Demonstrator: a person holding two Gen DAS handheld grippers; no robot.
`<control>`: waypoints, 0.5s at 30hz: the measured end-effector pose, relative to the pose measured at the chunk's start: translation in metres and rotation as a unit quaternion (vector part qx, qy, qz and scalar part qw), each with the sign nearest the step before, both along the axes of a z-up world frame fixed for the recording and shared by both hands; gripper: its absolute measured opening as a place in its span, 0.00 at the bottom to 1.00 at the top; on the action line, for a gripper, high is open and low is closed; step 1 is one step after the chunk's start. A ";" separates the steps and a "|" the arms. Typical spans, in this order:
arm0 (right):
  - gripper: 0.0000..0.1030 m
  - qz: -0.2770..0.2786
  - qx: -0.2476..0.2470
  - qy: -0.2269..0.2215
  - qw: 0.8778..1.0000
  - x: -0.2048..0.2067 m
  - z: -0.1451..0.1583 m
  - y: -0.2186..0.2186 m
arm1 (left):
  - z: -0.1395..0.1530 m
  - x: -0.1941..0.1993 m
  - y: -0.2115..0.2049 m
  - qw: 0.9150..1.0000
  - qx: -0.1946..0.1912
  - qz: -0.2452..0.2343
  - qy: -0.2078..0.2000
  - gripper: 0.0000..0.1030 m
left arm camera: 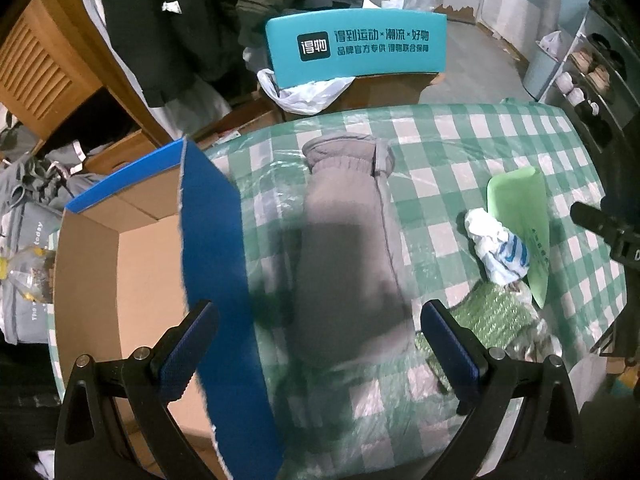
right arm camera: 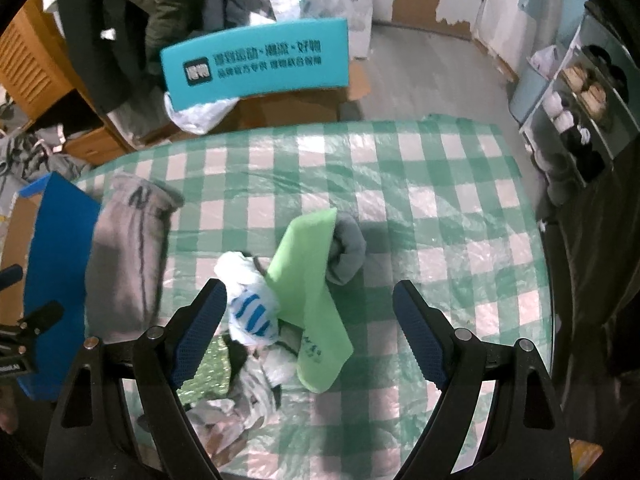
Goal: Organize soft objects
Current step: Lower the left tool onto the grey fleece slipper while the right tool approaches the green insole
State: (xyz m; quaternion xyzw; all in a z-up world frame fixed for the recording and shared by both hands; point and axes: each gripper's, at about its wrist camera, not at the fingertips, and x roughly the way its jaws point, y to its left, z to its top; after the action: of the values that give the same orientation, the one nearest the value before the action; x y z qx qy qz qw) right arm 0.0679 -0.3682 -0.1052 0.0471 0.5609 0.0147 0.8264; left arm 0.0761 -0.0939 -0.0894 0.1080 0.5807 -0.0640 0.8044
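So we're basically at the start here, judging by how things lie. The surface (right arm camera: 420, 184) with the green checked plastic cover has all the soft stuff on it, and the cardboard box (left arm camera: 132, 264) with the blue flap (left arm camera: 216, 240) at its left edge looks empty in the part we can see, just bare cardboard inside. So nothing sorted yet as far as we can tell, everything is left to do.

Biggest piece is the grey garment (left arm camera: 352, 248), lying lengthwise right beside the blue flap. Then there's the light green cloth (right arm camera: 308, 292) draped over a little pile, a rolled grey bundle (right arm camera: 348, 252) touching its far edge, and a white bundle with blue stripes (right arm camera: 252, 308) on its near left side. Some crumpled plastic and bubble wrap (left arm camera: 496, 316) sit under that pile.

Our left tool (left arm camera: 320, 356) hangs over the grey garment, fingers spread wide, holding nothing. Right tool (right arm camera: 310, 332) is the same, wide apart and empty, hovering over the green cloth and striped bundle
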 end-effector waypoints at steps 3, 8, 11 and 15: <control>0.82 -0.001 -0.003 0.013 1.000 0.005 -0.011 -0.002 | -0.007 0.007 -0.004 1.000 0.002 0.001 0.009 0.99; 0.82 -0.003 0.004 0.032 0.999 0.011 -0.024 -0.004 | -0.023 0.022 -0.011 0.999 0.005 0.007 0.032 0.99; 0.82 -0.003 0.002 0.041 0.999 0.015 -0.031 -0.005 | -0.032 0.028 -0.013 0.999 0.005 0.015 0.045 0.99; 0.82 -0.008 0.002 0.057 0.998 0.018 -0.041 -0.008 | -0.047 0.039 -0.015 0.998 0.010 0.029 0.062 0.99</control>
State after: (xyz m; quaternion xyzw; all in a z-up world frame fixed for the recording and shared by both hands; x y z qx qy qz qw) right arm 0.0858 -0.3758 -0.1465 0.0540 0.6066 0.0064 0.7932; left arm 0.1149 -0.1091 -0.1362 0.0954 0.6327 -0.0415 0.7674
